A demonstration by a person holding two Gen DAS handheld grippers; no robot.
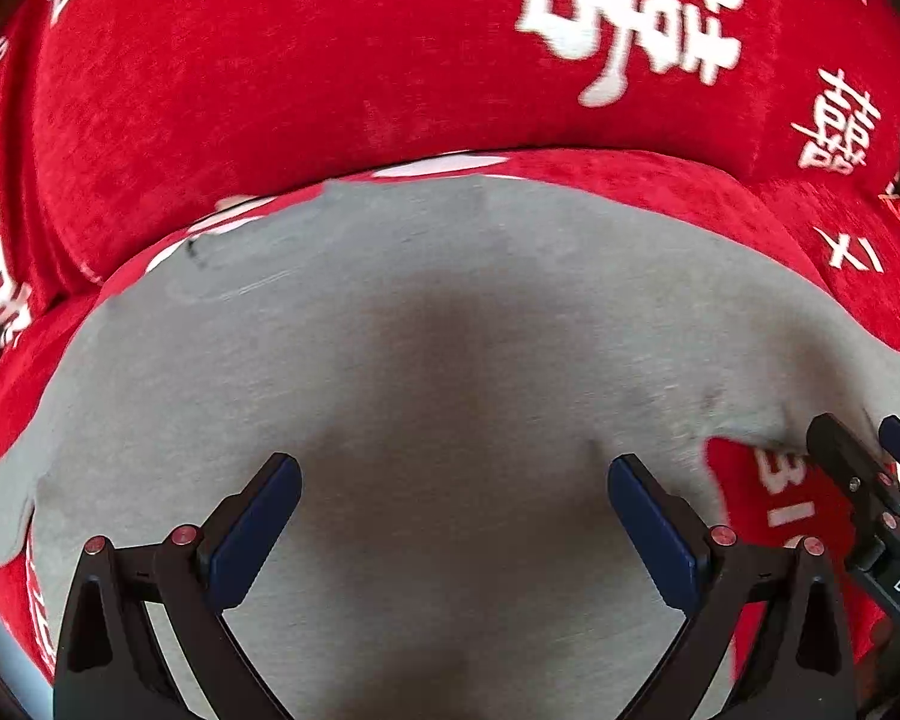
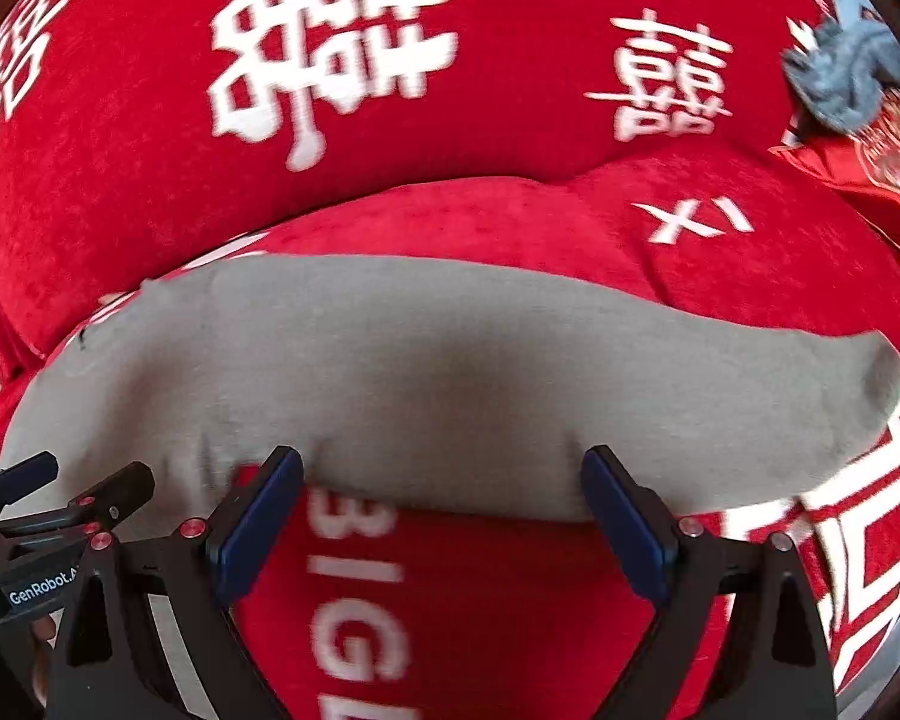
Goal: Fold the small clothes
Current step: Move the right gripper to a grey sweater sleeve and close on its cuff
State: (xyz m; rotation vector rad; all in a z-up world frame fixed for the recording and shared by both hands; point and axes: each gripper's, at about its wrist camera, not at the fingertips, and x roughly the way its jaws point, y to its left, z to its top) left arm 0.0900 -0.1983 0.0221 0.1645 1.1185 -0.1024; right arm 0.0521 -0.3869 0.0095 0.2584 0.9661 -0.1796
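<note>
A grey garment [image 1: 450, 348] lies spread flat on a red cloth with white characters [image 1: 270, 60]. My left gripper [image 1: 453, 480] is open, low over the garment's near part, holding nothing. My right gripper [image 2: 441, 471] is open at the garment's near edge [image 2: 450, 384], its fingertips at the hem, with red cloth below between the fingers. The right gripper also shows in the left wrist view [image 1: 864, 450] at the garment's right near corner. The left gripper shows at the lower left of the right wrist view [image 2: 84, 480].
A red cushion or backrest with large white characters [image 2: 330, 60] rises behind the garment. A crumpled blue-grey item [image 2: 846, 78] lies at the far right on the red cloth, next to a patterned red fabric [image 2: 882, 162].
</note>
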